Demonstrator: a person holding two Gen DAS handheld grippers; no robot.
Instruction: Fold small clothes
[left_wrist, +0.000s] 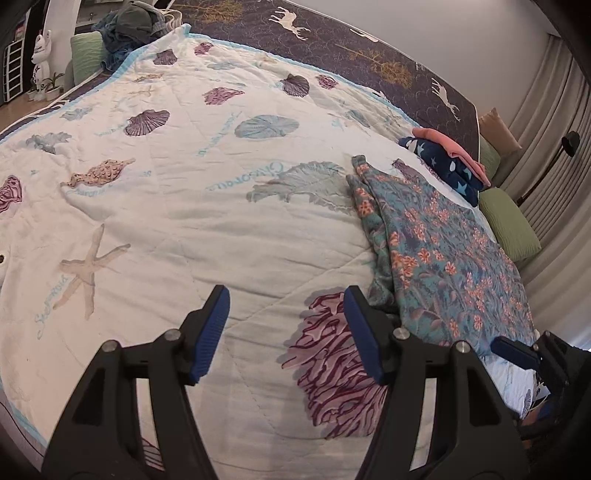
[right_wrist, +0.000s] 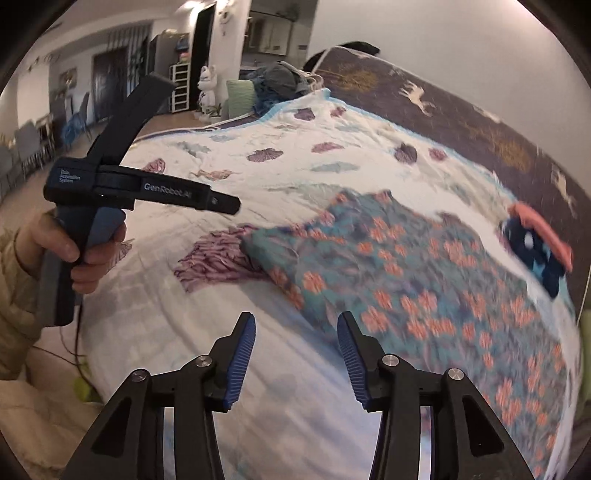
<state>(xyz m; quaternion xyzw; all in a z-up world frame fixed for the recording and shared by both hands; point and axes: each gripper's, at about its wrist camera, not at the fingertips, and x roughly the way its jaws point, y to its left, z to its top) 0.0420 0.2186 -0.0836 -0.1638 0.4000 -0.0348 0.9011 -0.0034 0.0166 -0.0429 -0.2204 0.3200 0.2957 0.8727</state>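
Observation:
A teal garment with orange flowers (left_wrist: 443, 251) lies partly folded on the white seashell quilt (left_wrist: 184, 206), toward its right side. My left gripper (left_wrist: 287, 295) hangs open over bare quilt, just left of the garment's near corner, with nothing between its fingers. In the right wrist view the garment (right_wrist: 406, 280) spreads ahead and to the right. My right gripper (right_wrist: 296, 319) is open and empty, close to the garment's near edge. One blue pad of the right gripper (left_wrist: 513, 352) shows at the garment's lower right. A hand (right_wrist: 88, 254) holds the left gripper's handle.
A folded navy star garment with a pink one on top (left_wrist: 447, 162) sits at the quilt's far right. Green pillows (left_wrist: 509, 221) and curtains lie beyond it. A heap of clothes (left_wrist: 136, 26) rests at the bed's far end. A dark deer-print cover (left_wrist: 369, 55) borders the quilt.

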